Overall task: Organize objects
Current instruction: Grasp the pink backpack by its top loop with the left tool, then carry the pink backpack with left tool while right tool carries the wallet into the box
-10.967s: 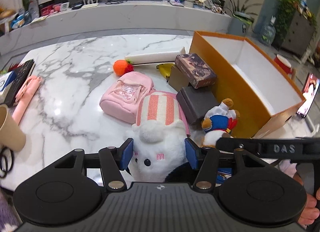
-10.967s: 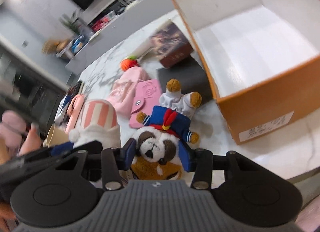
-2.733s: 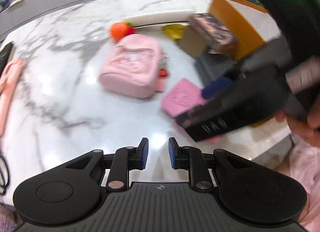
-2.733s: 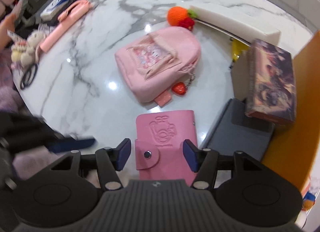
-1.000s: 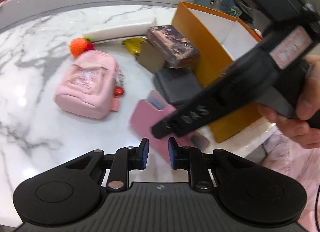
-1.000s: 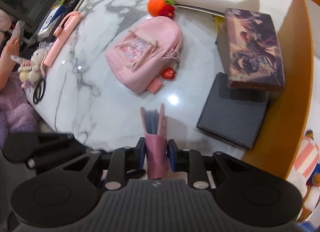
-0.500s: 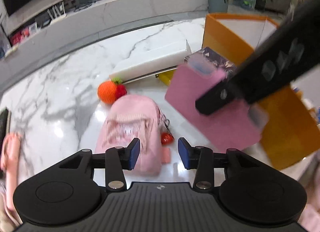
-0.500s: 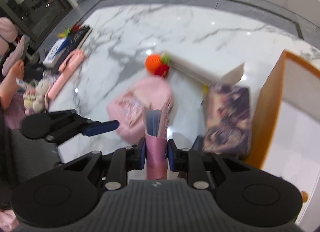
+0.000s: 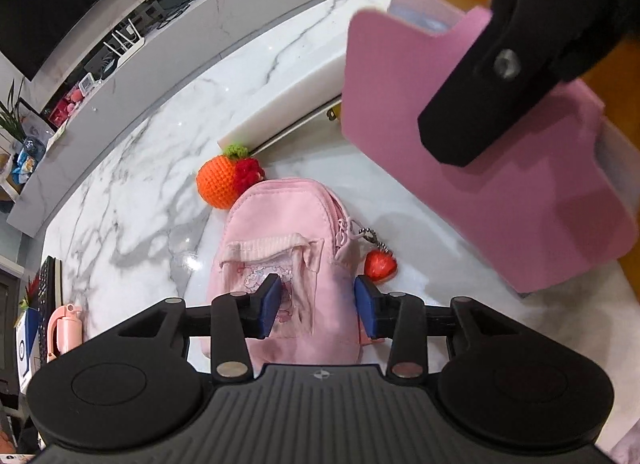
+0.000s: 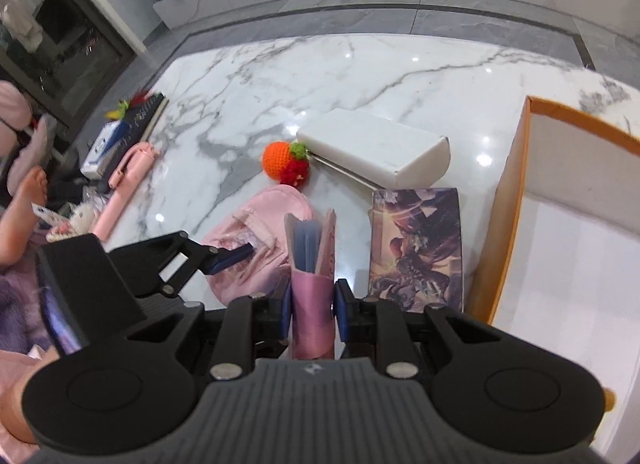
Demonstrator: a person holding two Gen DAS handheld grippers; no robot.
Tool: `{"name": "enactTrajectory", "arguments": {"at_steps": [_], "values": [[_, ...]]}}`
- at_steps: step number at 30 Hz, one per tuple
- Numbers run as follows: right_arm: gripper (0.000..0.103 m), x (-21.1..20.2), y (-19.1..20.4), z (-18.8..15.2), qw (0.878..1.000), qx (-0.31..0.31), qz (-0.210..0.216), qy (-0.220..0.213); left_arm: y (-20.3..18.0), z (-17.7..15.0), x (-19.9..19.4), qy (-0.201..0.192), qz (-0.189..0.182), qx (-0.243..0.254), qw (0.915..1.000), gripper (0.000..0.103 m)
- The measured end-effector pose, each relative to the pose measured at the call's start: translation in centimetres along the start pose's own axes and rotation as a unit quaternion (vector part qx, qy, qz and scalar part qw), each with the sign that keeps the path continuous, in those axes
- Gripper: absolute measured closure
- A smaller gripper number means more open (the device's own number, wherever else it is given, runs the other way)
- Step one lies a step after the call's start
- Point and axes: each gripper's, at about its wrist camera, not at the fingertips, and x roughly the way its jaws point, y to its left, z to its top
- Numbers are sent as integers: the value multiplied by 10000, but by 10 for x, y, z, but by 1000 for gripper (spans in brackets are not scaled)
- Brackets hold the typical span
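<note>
Pink against white marble, a card wallet (image 10: 311,296) stood clamped between the narrow jaws of the right gripper (image 10: 311,306), lifted clear of the table (image 10: 400,75) with its open end up and blue card sleeves showing. From the left wrist view the same wallet (image 9: 500,191) hung in the air at the right, a black finger (image 9: 480,103) of the right gripper pressed on its face. The left gripper (image 9: 318,306) hovered above a small pink backpack (image 9: 280,244), its jaws part open and closing, the pads not pressing on the bag below them. The backpack lay near the middle of the table, a red strawberry charm (image 9: 380,266) on a chain at its side. A crocheted orange and strawberry (image 10: 285,161) lay just beyond the bag's top, touching the end of a long white case (image 10: 372,147). A box with dark printed art (image 10: 416,248) lay toward the table's right edge, just beside an orange box with a white inside (image 10: 568,223). A pink handled stick (image 10: 126,179) and a blue-and-white packet (image 10: 102,151) lay along the left edge.
</note>
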Motion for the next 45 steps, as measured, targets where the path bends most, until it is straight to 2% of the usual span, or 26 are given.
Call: {"name": "enactTrajectory", "arguments": {"at_steps": [1,3,4,9,13,18,21,25,31,34,38,41,43,45], "values": [[80,-1,-2,-1,10000,37,61,-24,-2,0,0,-9,66,36,10000,62],[80,-4,-4,-5,9998,95,185,-80,-1,-1,-2,-57,144,55,9999,75],[80,-6,-4,-6,9996,111,224,-94,2,0,-3,-93,153,19,9998,77],[80,-20,-4,-12,9989,133,393,-222,29,-8,-24,-371,-92,-808,9960,87],[80,-38,-5,-18,9975,181,554,-394,50,-18,-54,-587,-504,-1647,9833,89],[80,-69,-4,-25,9957,126,653,-646,64,-22,-111,-1028,-992,-2218,9646,89],[80,-96,-5,-32,9944,82,640,-832,66,-17,-148,-1345,-1339,-2473,9502,89],[80,-134,-16,-44,9931,93,528,-1040,60,-6,-187,-1722,-2073,-2744,9231,89],[80,-186,-49,-69,9914,213,-11,-1288,21,24,-202,-1926,-3259,-2823,8815,89],[80,-205,-71,-83,9894,391,-302,-1367,-6,44,-190,-1873,-3670,-2848,8655,89],[80,-222,-104,-99,9858,698,-599,-1407,-44,66,-159,-1560,-4322,-2989,8364,89],[80,-228,-125,-107,9840,895,-714,-1368,-64,78,-127,-1290,-4608,-3067,8228,89],[80,-229,-135,-111,9837,987,-762,-1294,-76,84,-106,-1105,-4677,-3170,8177,89],[80,-228,-145,-114,9839,1045,-807,-1201,-87,86,-85,-892,-4794,-3318,8076,89]]}}
